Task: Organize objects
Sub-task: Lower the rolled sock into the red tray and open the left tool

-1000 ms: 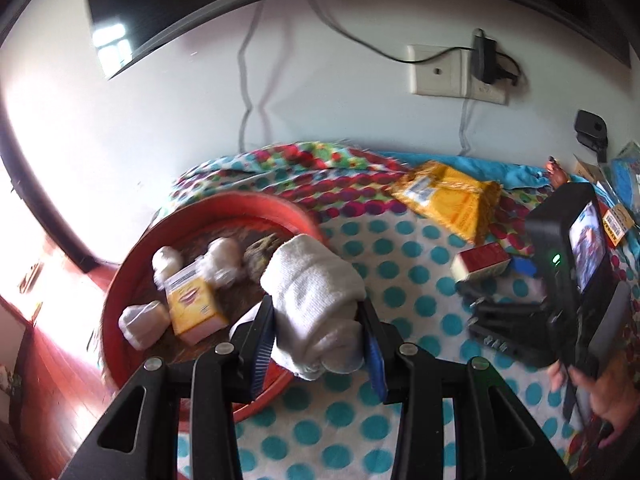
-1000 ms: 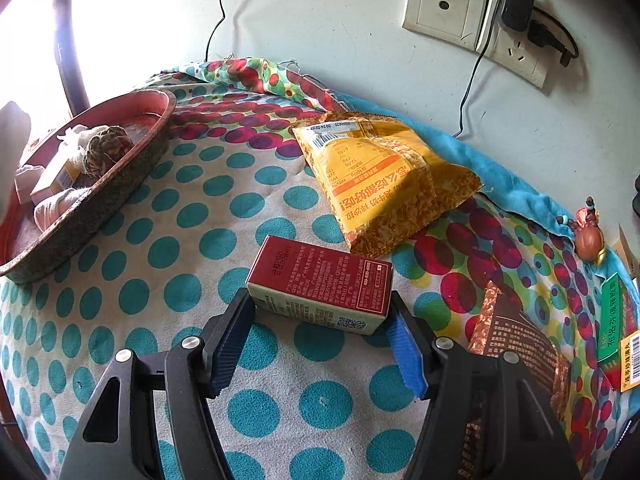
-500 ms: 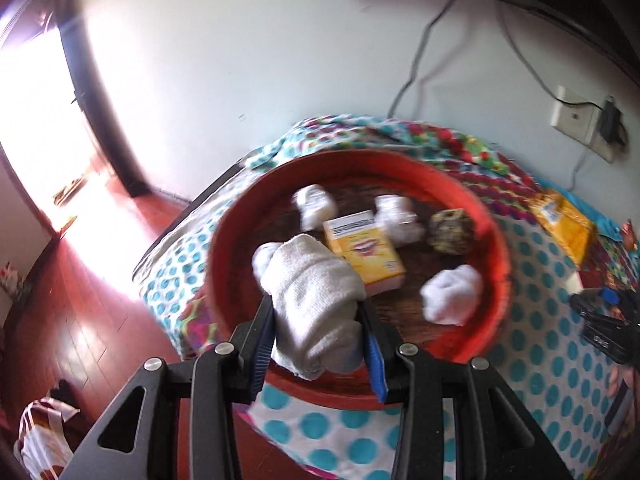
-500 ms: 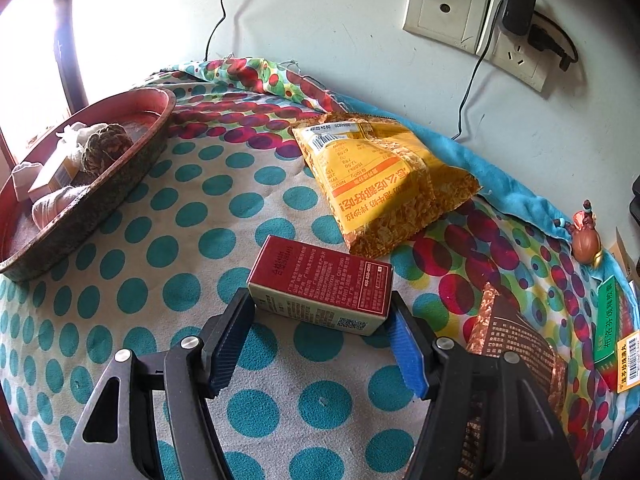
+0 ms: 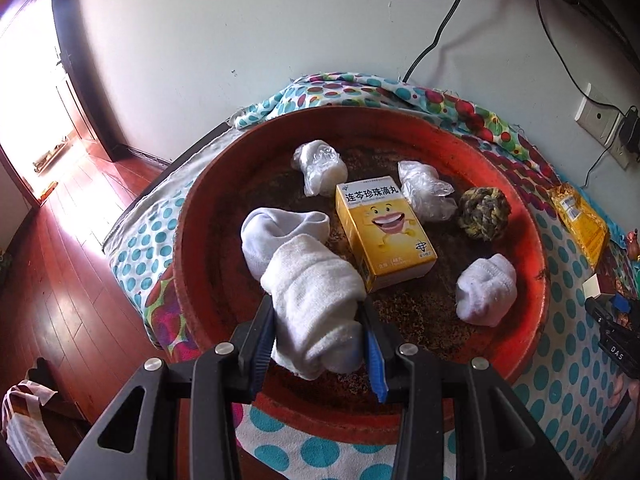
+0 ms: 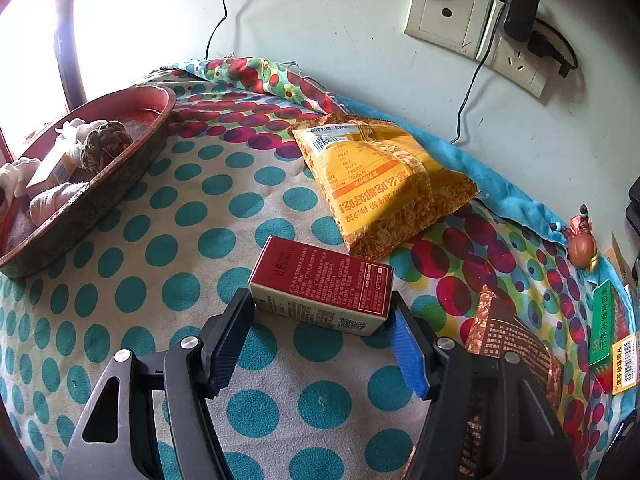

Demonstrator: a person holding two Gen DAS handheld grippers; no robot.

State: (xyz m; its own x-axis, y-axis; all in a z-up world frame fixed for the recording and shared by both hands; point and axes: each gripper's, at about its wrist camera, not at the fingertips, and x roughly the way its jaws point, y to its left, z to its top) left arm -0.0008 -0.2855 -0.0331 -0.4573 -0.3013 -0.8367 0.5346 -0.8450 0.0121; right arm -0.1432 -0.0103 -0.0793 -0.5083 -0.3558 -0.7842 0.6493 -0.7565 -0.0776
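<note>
My left gripper (image 5: 317,316) is shut on a rolled white sock (image 5: 316,280) and holds it over the near left part of the red round tray (image 5: 192,240). In the tray lie a yellow box (image 5: 384,232), two plastic-wrapped bundles (image 5: 320,166), a rope ball (image 5: 484,214) and other white socks (image 5: 486,290). One of these socks (image 5: 272,236) lies just behind the held one. My right gripper (image 6: 319,299) is shut on a red box (image 6: 320,276) lying flat on the dotted cloth, a pad against each end. The tray (image 6: 100,196) stands far left in that view.
A yellow snack bag (image 6: 384,184) lies behind the red box. A brown packet (image 6: 508,344), a green box (image 6: 604,320) and a small figurine (image 6: 582,244) are at the right. Wall sockets with cables (image 6: 448,16) are behind. The table edge drops to wood floor (image 5: 60,260) left of the tray.
My left gripper carried the sock leftward from the tray's right rim to over its near left part and rolled. The right gripper and red box stayed still.
</note>
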